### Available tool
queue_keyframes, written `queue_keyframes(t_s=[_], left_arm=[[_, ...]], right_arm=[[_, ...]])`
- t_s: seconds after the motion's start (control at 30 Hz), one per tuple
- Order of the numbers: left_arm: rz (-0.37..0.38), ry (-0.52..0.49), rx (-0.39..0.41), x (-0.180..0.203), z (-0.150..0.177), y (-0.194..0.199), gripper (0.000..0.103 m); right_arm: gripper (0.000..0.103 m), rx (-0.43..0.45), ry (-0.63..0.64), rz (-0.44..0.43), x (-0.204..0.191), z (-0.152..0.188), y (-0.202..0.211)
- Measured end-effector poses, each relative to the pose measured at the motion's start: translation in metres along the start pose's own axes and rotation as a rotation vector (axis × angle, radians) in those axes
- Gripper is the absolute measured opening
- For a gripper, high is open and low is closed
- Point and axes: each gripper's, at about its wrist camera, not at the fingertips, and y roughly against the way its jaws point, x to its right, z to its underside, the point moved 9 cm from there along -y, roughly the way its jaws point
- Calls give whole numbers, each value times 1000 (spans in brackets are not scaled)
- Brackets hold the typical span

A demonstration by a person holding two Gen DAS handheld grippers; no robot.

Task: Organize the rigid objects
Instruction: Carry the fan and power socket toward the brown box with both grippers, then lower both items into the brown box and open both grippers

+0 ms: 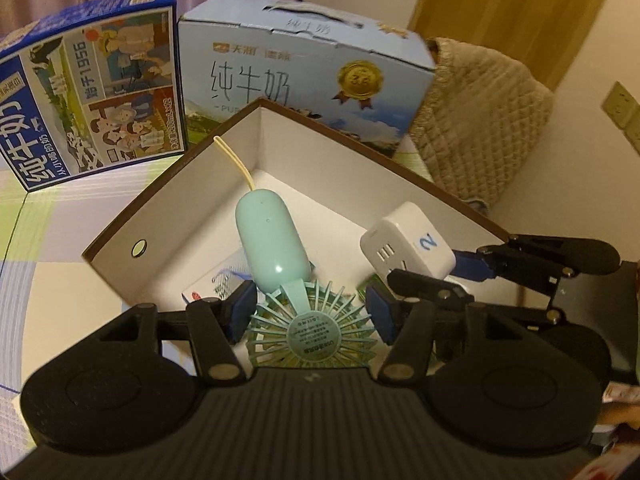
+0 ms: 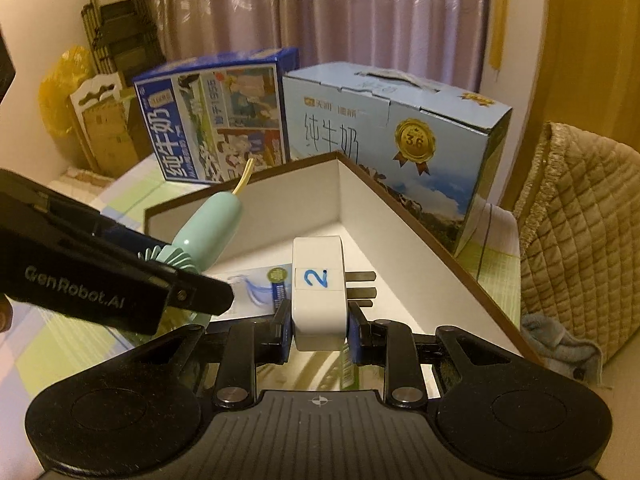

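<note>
the left gripper [image 1: 314, 312] jaws clamp the light, rigid mint fan [image 1: 280, 264] at its grille; fragile ribs. the right gripper [image 2: 318, 330] jaws pinch the smooth, hard white plug adapter [image 2: 318, 288] by its flat sides, prongs toward 3 o'clock.

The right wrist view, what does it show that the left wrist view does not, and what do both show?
Only the right wrist view shows the plug's three metal prongs, a folded ladder and a yellow bag. Only the left shows the fan's round label, a hole in the box wall and a wall socket. Both show the open white box, two milk cartons and the plug labelled 2.
</note>
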Motion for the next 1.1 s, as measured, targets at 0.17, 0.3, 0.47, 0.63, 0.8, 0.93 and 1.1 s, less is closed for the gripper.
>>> queue_keyframes(t_s=[0.17, 0.3, 0.47, 0.63, 0.8, 0.93, 1.1], left_arm=[[-33, 40, -34, -8, -10, -32, 56], [-56, 68, -56, -14, -14, -54, 56], [-81, 97, -65, -23, -19, -72, 56], [-116, 106, -55, -35, -27, -80, 55], [-112, 98, -52, -38, -29, -76, 59], [-125, 78, -30, -40, -28, -69, 63], [-96, 76, -15, -36, -24, -57, 63]], right_arm=[[24, -59, 32, -23, 13, -3, -36], [24, -87, 59, -37, 21, -9, -59], [24, -121, 82, -44, 33, -12, -88], [24, -124, 107, -19, 41, -17, -109], [28, -107, 128, 26, 47, -24, -114], [39, -99, 106, 20, 48, -24, -107], [41, -92, 82, 26, 45, -21, -92]])
